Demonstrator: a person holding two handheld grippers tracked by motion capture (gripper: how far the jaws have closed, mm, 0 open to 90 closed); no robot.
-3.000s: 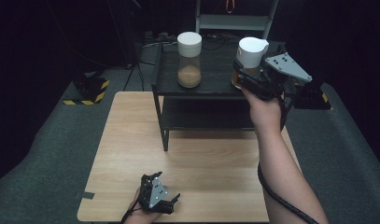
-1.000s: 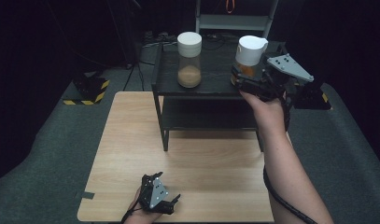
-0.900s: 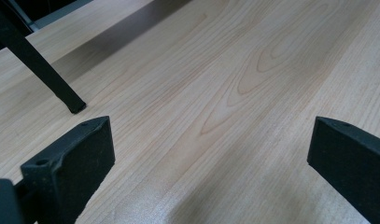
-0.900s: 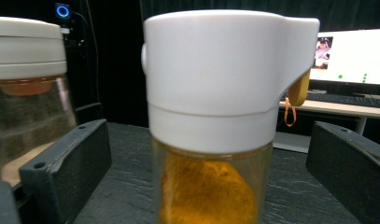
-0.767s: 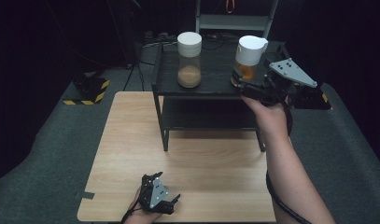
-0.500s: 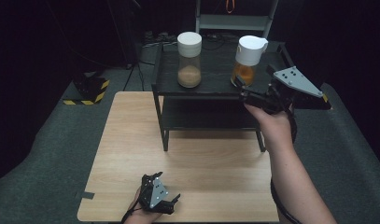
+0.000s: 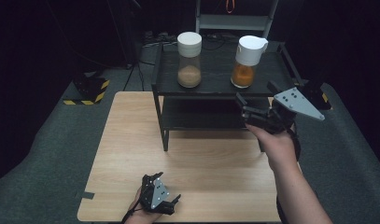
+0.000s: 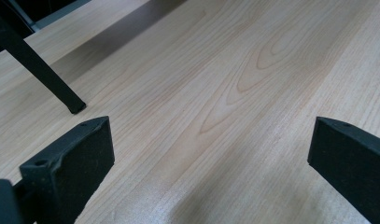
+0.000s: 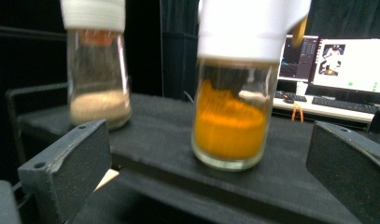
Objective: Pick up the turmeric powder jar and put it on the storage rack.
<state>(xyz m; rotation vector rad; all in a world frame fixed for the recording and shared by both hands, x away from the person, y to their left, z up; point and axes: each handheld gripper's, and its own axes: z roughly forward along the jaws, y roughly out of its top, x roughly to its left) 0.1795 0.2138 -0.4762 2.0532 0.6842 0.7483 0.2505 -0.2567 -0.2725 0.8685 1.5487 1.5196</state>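
Observation:
Two glass jars stand upright on the top of a black two-level rack (image 7: 215, 88). One jar (image 7: 246, 63) holds orange powder and has a white spouted lid. The other jar (image 7: 189, 65) holds beige powder and has a plain white lid. My right gripper (image 7: 256, 94) is open at the rack's front right edge, just in front of and below the orange jar (image 9: 232, 121), apart from it. Its own view also shows the beige jar (image 9: 98, 88) at the left. My left gripper (image 7: 166, 188) rests open on the wooden table (image 7: 131, 140) near its front edge, with bare wood between its jaws (image 8: 211, 154).
A rack leg (image 8: 43, 74) stands on the table ahead of the left gripper. A yellow-black striped block (image 7: 89, 91) lies on the floor at the left. A metal shelf (image 7: 234, 18) stands behind the rack. A monitor and keyboard (image 9: 351, 60) are far behind.
My right gripper was shut on the orange jar on the rack top; it has let go and drawn back and down toward the person. The left gripper has not moved.

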